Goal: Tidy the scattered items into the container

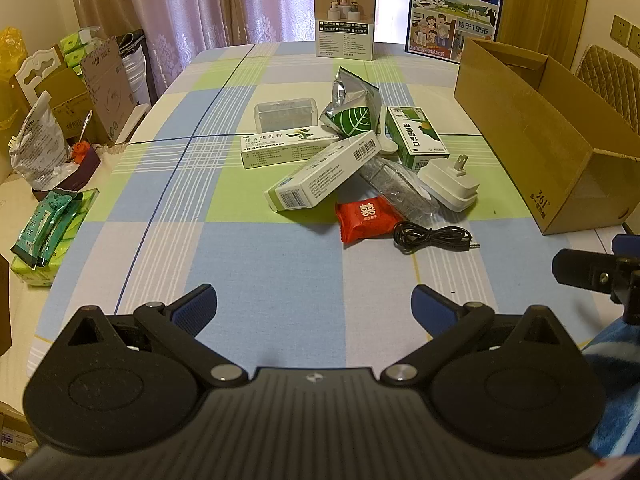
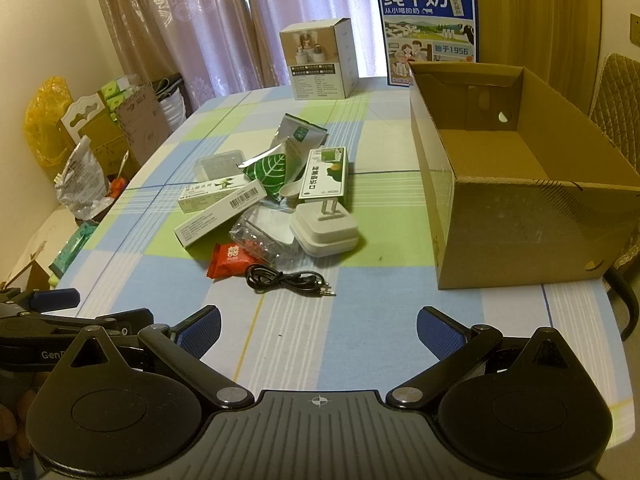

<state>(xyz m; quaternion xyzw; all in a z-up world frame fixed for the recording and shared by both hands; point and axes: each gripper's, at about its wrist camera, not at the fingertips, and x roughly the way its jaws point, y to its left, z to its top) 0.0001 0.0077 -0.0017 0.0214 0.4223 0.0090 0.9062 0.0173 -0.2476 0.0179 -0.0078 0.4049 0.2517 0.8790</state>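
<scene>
Nothing is picked up yet. Both the left hand-held gripper (image 1: 314, 304) and right hand-held gripper (image 2: 318, 326) hang wide and empty over the near desk (image 2: 360, 320). The scattered pile, coiled audio cable (image 2: 286, 280) nearest, lies left of the empty cardboard box (image 2: 520, 216); next comes a reach forward.

Near strip of the table (image 2: 304, 344) lay bare; both grippers had free passage up to the black cable (image 2: 288, 280); behind it the clutter sat packed mid-table, items touching or overlapping; open lane ran between the white plug (image 2: 326, 232) and the cardboard box (image 2: 520, 220) at the right edge; box top stood open; two upright cartons blocked the far edge.
</scene>
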